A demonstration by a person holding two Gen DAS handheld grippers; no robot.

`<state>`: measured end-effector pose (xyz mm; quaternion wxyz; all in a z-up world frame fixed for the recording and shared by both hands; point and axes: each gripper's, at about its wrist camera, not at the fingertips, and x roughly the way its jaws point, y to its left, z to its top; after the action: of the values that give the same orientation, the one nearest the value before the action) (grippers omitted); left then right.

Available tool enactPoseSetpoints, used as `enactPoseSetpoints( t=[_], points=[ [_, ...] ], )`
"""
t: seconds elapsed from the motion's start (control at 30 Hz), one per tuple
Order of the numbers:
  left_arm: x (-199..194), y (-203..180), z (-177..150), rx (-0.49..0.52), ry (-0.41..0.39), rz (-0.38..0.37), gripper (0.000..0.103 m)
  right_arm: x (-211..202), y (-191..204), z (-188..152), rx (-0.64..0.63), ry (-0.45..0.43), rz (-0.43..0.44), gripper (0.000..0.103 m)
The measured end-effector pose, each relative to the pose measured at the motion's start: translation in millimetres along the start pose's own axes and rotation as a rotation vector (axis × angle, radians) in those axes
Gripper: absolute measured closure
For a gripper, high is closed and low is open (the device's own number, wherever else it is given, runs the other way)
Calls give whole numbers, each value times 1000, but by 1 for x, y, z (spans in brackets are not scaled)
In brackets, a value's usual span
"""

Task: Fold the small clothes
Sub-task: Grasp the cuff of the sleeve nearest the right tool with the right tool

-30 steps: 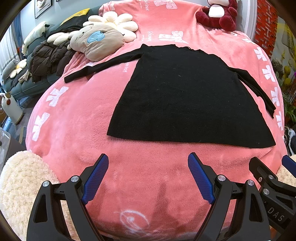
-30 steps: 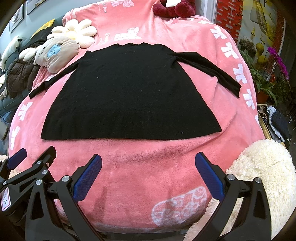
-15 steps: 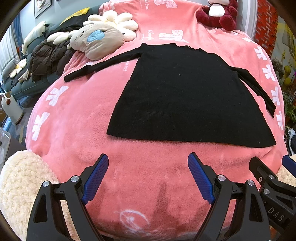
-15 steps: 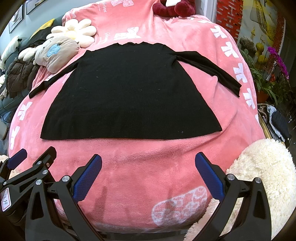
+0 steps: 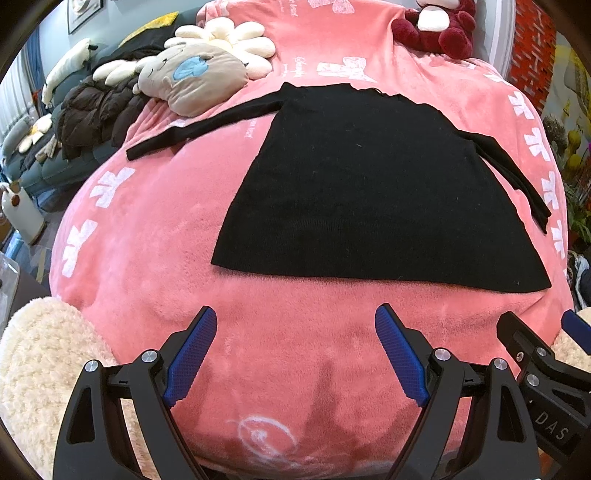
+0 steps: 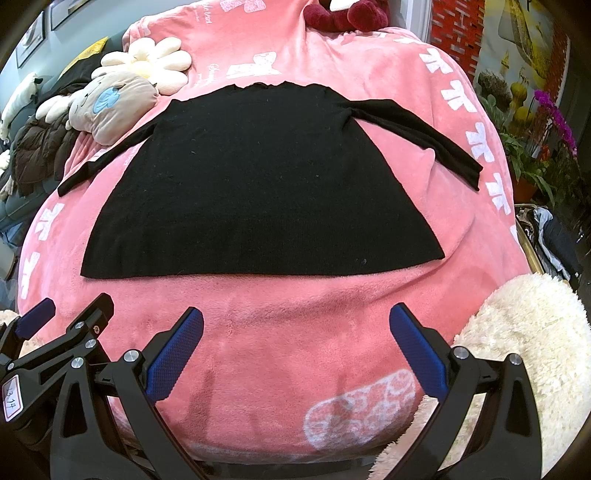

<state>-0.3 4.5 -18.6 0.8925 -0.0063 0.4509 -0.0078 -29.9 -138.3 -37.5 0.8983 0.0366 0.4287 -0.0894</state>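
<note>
Showing the start state: the long-sleeved black knit top (image 5: 369, 192) lies flat and unfolded on the pink plush blanket w/ white bow prints (image 5: 147, 236), hem toward us, neckline on the far side. Its left sleeve (image 5: 199, 125) runs out straight from the top toward the beige plush face cushion (image 5: 192, 79); its right sleeve (image 6: 417, 133) angles out from the top's other shoulder toward the blanket's bow-print border. No fold shows in either view, so we judge the task as not begun: both sleeves, then the body, are left to do.

Our left gripper (image 5: 295, 354) hovers just short of the top's hem, released, jaws spread wide, nothing between the blue pads. Our right gripper (image 6: 295, 350) sits likewise near the hem, also released and empty; neither touches the top. Each gripper shows at the edge of the other's view, so they're side by side.

A cream fleece rug (image 6: 532, 339) lies beside the blanket, nearer us than the top. A dark red plush toy (image 5: 436, 29) sits beyond the top's neckline. We judge the likely 1st grasp to be a sleeve end or hem corner.
</note>
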Motion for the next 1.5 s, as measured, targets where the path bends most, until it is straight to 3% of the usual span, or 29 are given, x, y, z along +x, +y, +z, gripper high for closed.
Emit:
enactPoseSetpoints(
  t=[0.17,0.33,0.5,0.7,0.73,0.83,0.9,1.0,1.3,1.4,1.43,1.47,1.5],
  points=[
    [-4,7,8,-59,8,-62,16,7,-15,14,52,16,34,5],
    [-11,7,28,-49,-5,-87,15,11,-56,61,120,-29,18,5],
    [-9,4,55,-77,5,-107,14,44,-151,123,284,-59,-74,5],
    [5,-4,93,-91,-4,-106,13,116,-269,168,539,-21,-103,5],
    [10,-5,98,-92,3,-103,13,132,-287,174,576,-13,-89,9],
    [28,-12,113,-87,24,-98,13,179,-328,183,721,25,-23,34],
    [37,-16,119,-76,34,-94,13,205,-353,182,845,37,12,39],
    [52,-25,129,-64,53,-88,13,236,-378,181,979,34,9,39],
    [83,-39,139,-51,102,-92,13,300,-403,197,1078,72,-30,39],
    [87,-42,137,-37,111,-96,13,306,-406,205,1076,47,-20,61],
    [88,-43,137,-32,112,-98,13,304,-407,210,1074,24,-5,83],
    [89,-43,138,-29,113,-99,13,299,-407,216,1073,1,-2,97],
    [90,-43,138,-27,116,-100,13,291,-406,222,1065,-38,4,98]
  ],
)
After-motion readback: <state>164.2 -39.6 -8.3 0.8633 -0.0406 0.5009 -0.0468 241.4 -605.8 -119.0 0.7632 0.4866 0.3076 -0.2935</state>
